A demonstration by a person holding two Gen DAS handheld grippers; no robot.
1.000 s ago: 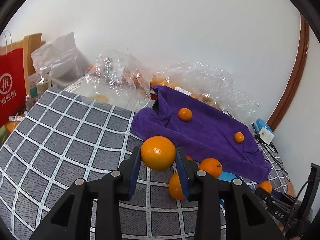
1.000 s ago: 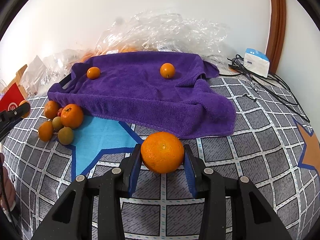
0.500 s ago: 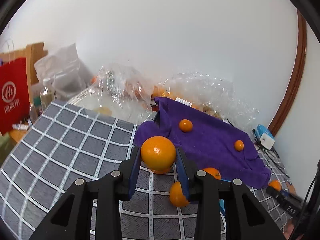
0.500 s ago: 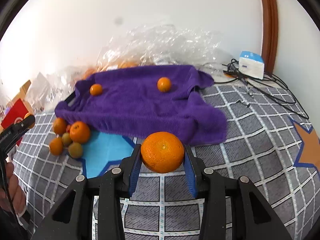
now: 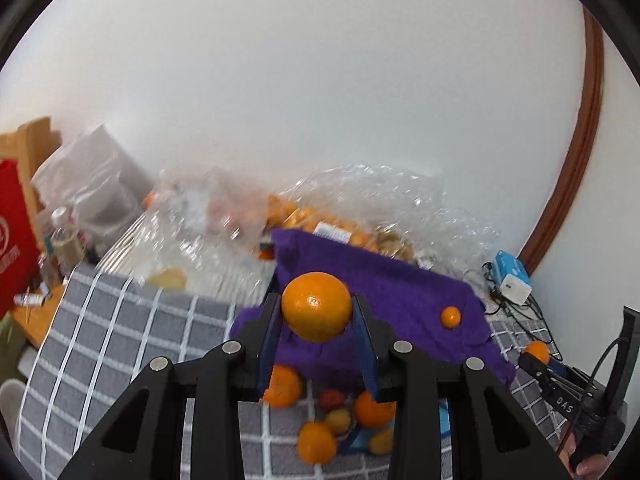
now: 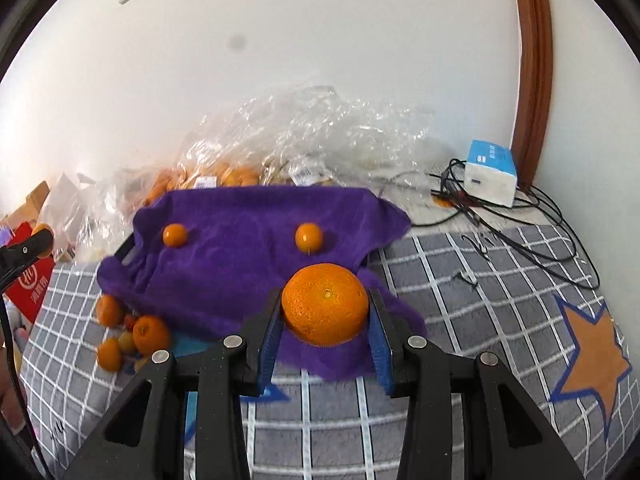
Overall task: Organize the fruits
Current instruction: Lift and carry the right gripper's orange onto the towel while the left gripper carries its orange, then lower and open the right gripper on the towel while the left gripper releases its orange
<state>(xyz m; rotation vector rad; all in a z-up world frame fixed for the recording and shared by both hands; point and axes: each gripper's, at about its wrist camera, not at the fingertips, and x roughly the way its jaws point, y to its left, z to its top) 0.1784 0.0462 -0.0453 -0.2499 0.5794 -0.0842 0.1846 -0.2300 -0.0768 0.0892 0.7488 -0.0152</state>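
Observation:
My left gripper (image 5: 317, 334) is shut on a large orange (image 5: 316, 306) and holds it in the air over the near edge of a purple towel (image 5: 384, 284). My right gripper (image 6: 325, 330) is shut on another large orange (image 6: 325, 304), also raised above the towel's (image 6: 240, 256) front edge. Two small oranges (image 6: 175, 235) (image 6: 309, 237) lie on the towel. A cluster of oranges and small fruits (image 6: 132, 334) lies on the checkered cloth by the towel's left corner; it also shows in the left wrist view (image 5: 332, 412).
Clear plastic bags with fruit (image 6: 280, 148) pile against the wall behind the towel. A white and blue box (image 6: 490, 174) with black cables (image 6: 532, 236) sits at the right. A red bag (image 5: 12, 236) and bottles stand at the left. The checkered grey cloth (image 6: 480, 320) covers the surface.
Both grippers have risen and moved forward over the towel's front edge, each still holding its orange. The views now tilt up toward the wall.

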